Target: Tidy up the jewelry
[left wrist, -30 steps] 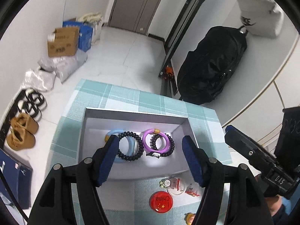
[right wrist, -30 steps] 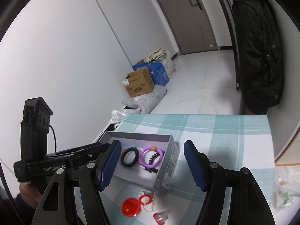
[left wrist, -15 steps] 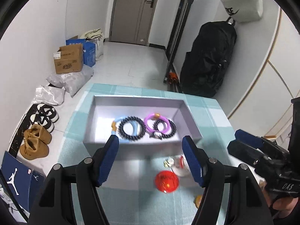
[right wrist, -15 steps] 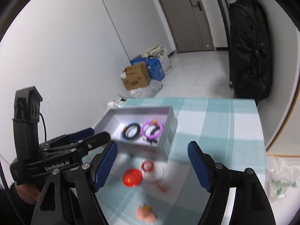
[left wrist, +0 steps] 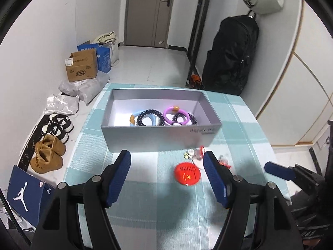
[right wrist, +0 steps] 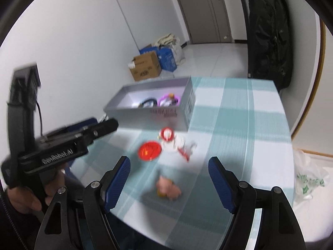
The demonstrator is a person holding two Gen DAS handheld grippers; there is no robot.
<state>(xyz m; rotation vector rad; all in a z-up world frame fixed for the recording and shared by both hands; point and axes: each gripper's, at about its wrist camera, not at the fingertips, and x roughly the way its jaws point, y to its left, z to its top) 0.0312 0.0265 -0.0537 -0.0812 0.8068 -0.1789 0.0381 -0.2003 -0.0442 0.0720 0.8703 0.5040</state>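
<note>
left gripper [left wrist: 166, 171]: jaws apart, nothing between them, over the surface just short of the box; they've just been opening a bit.
right gripper [right wrist: 169, 177]: jaws apart and empty, over the pink charm; just been opening too.
surface [left wrist: 145, 208]: teal-and-white checked cloth.
box [left wrist: 160, 136]: grey, open top, standing on the surface at the far side of the loose pieces.
in box: blue bangle [left wrist: 136, 113], 2 black bead bracelets [left wrist: 148, 117], purple ring [left wrist: 173, 113] with an orange bead; all overlap in a cluster near the front wall.
red badge [left wrist: 187, 174]: flat on the surface in front of the box, just beside the left gripper's right finger.
small pieces [left wrist: 194, 154]: clear and red bits between badge and box, too blurred to tell what they are.
pink charm [right wrist: 168, 189]: on the surface nearest the right gripper, apart from the badge; blurred.
hand [right wrist: 27, 198]: holds the left gripper's handle, seen at the left edge of the right wrist view.
</note>
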